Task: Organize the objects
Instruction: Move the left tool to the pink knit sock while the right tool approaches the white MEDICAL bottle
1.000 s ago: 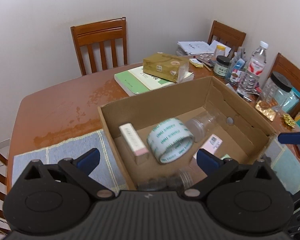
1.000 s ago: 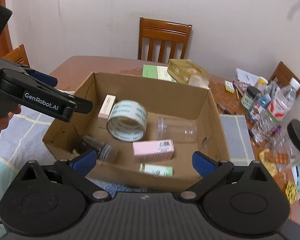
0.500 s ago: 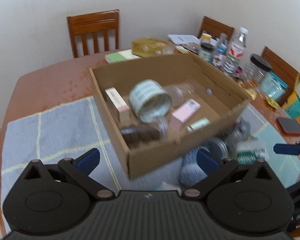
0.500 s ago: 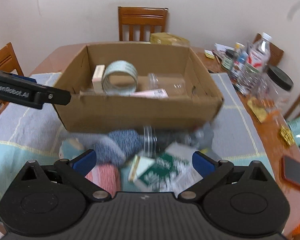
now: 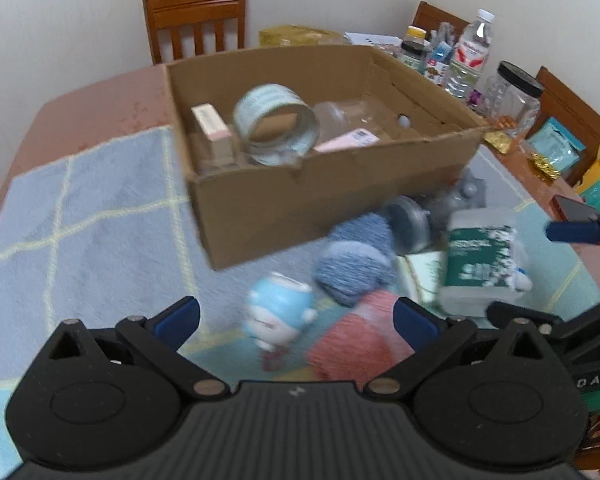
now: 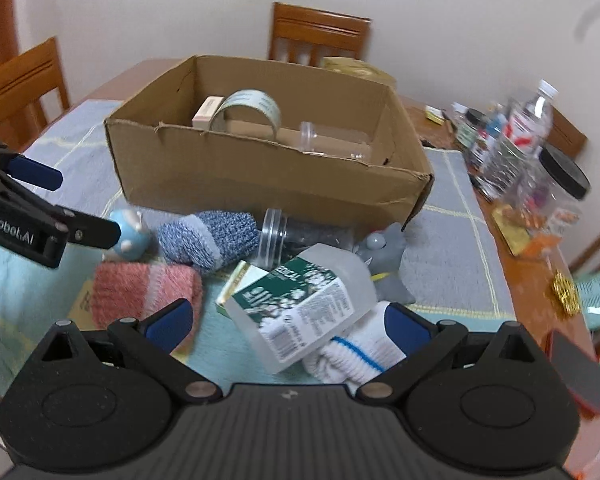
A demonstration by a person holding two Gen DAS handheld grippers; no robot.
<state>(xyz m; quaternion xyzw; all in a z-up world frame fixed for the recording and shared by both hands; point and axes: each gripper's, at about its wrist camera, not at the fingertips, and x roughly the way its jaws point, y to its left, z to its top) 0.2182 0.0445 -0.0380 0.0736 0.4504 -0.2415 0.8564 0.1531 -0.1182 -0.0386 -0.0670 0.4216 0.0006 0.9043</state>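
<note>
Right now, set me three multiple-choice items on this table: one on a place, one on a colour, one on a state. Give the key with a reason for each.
1. Where does the tape roll lie?
A. inside the cardboard box
B. on the mat in front of the box
C. on a chair

2. What colour is the rolled sock nearest the right claw's left finger?
A. green
B. black
C. pink-red

3. How does the left claw stand?
A. shut on the blue figurine
B. open, holding nothing
C. shut on the tape roll

Key:
1 A: the roll sits behind the box's near wall, beside a clear jar.
2 C: its knit is pink-red, next to a blue-grey sock.
3 B: its blue-padded fingers are spread wide above the blue figurine, touching nothing.
</note>
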